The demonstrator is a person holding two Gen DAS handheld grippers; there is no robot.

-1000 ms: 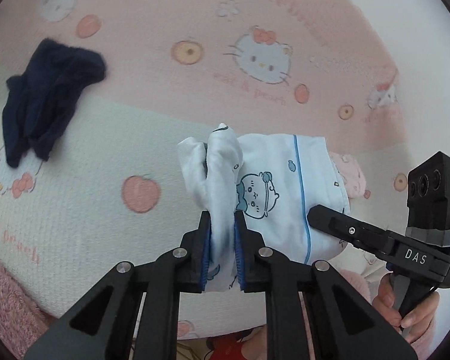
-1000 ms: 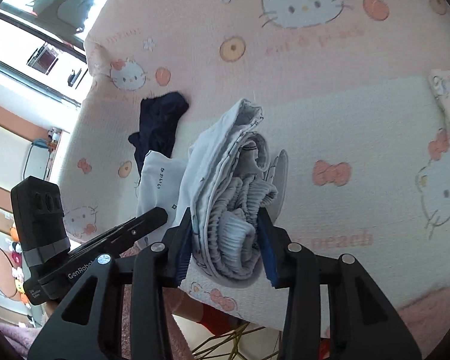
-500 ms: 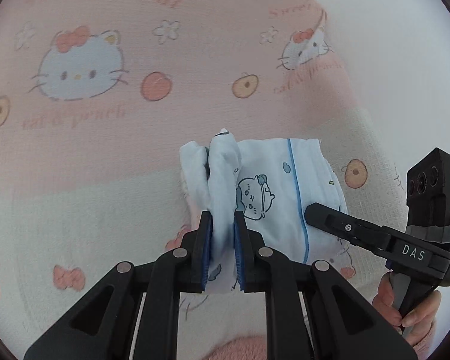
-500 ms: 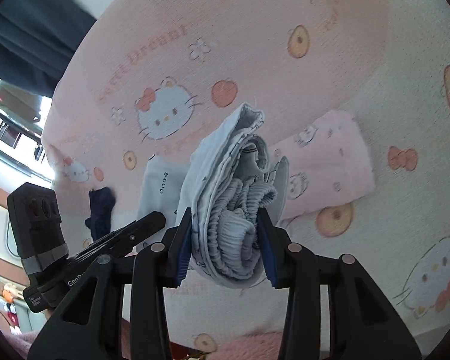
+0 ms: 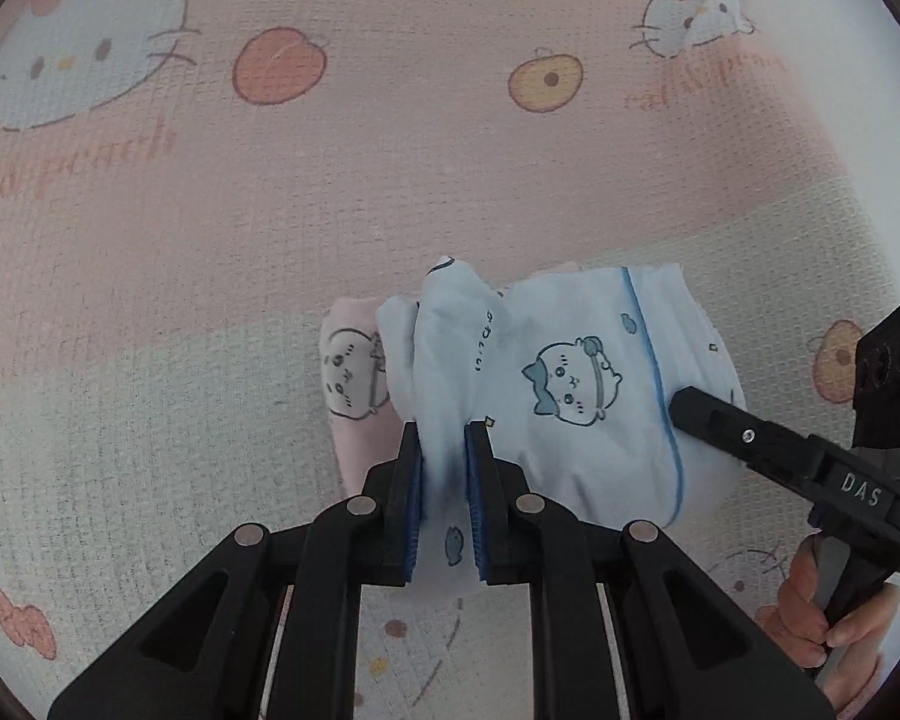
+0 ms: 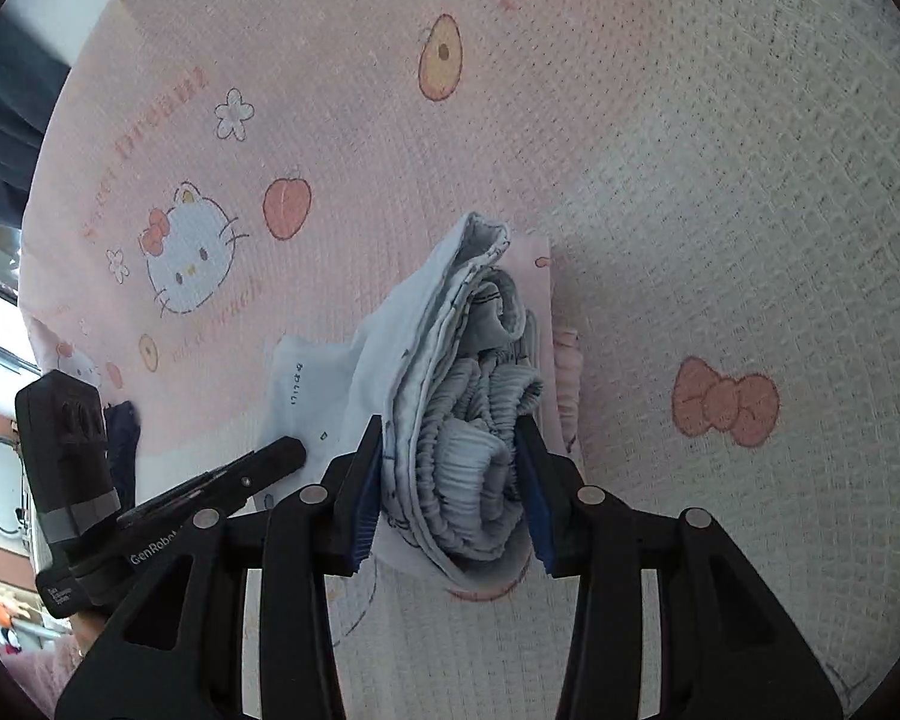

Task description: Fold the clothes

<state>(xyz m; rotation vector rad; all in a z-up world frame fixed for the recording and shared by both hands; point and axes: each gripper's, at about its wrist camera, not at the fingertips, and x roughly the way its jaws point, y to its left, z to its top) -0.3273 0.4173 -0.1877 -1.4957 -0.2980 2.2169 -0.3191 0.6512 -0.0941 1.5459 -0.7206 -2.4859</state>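
Right, "DAS" on right tongs (image 5: 708,414)

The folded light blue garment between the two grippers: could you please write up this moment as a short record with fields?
Surface: bedspread, pink and white with cat and peach prints
Held item: folded light blue garment with a cartoon print and a blue stripe
Left gripper: shut on one end of the garment
Right gripper: shut on the thick end with the gathered waistband
Underneath: folded pink garment, partly covered by the blue one
Contact between the two garments: cannot tell
Person: a hand on the right gripper's handle
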